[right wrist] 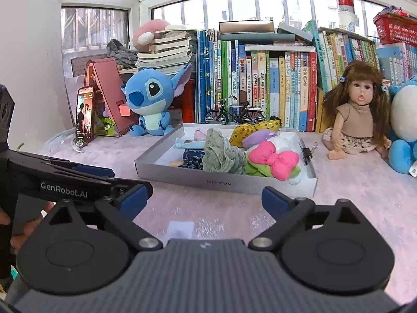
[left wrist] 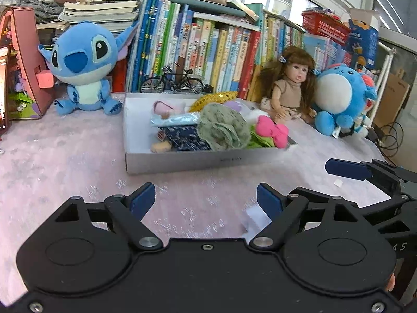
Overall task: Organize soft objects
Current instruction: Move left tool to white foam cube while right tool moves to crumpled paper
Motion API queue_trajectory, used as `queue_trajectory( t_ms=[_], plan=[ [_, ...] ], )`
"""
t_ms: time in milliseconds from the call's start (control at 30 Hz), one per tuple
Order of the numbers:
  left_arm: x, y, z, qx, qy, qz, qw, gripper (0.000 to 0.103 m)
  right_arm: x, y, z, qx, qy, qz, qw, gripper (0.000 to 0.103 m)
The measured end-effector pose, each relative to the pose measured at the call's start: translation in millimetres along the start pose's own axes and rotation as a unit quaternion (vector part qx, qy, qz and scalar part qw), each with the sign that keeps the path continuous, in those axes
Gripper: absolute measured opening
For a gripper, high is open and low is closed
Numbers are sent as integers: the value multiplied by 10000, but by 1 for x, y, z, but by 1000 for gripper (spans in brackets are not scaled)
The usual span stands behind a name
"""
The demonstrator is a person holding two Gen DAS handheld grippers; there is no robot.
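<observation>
I hold both grippers low over the near edge of the table (right wrist: 351,190). The left gripper (left wrist: 206,199) has its jaws spread wide with nothing between them, and the right gripper (right wrist: 206,198) likewise.

Just beyond them sits the shallow grey box (right wrist: 224,181), holding the soft things in a heap toward its right half: a pink bow (right wrist: 273,160), a green frilly cloth (right wrist: 221,154), dark blue fabric (right wrist: 192,157), and yellow and purple pieces behind.

To do this well, I judge I should take the top piece first, probably the bow, pinching its middle so it lifts clear without dragging the others.

How the lower pieces overlap is hidden, and I cannot tell what the pale items at the far left of the box are. The blue plush (right wrist: 406,127) at far right is cut off.
</observation>
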State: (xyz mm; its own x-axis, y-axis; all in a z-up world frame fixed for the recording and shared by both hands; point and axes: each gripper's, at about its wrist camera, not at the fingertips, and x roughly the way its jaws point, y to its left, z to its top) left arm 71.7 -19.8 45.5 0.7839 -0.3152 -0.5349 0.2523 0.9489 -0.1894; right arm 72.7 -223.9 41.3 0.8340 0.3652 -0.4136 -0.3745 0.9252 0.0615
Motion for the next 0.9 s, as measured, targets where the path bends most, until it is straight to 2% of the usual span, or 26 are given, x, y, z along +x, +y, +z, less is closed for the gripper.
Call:
queue_trajectory(
  t_ms=[267, 500, 633, 733, 833, 900],
  plan=[
    [-8, -3, -16, -14, 102, -136, 9999, 86, -26, 3, -25, 135, -101, -88, 9998, 103],
    [9, 1, -6, -377, 400, -368, 9978, 85, -38, 27, -57, 76, -282, -254, 9993, 103],
    [20, -11, -2, -232, 464, -441, 9977, 84, -34, 46, -69, -101, -249, -263, 9993, 103],
    [26, -22, -3, -101, 550, -539, 9970, 77, -31, 53, -72, 63, -219, -202, 9995, 103],
    [34, -28, -3, -94, 717, -671, 9951, 67, -27, 59, -75, 108, -170, -143, 9997, 103],
    [37, -31, -3, -28, 822, -668, 9944, 55, -26, 64, -77, 65, -135, -104, 9998, 103]
  ],
)
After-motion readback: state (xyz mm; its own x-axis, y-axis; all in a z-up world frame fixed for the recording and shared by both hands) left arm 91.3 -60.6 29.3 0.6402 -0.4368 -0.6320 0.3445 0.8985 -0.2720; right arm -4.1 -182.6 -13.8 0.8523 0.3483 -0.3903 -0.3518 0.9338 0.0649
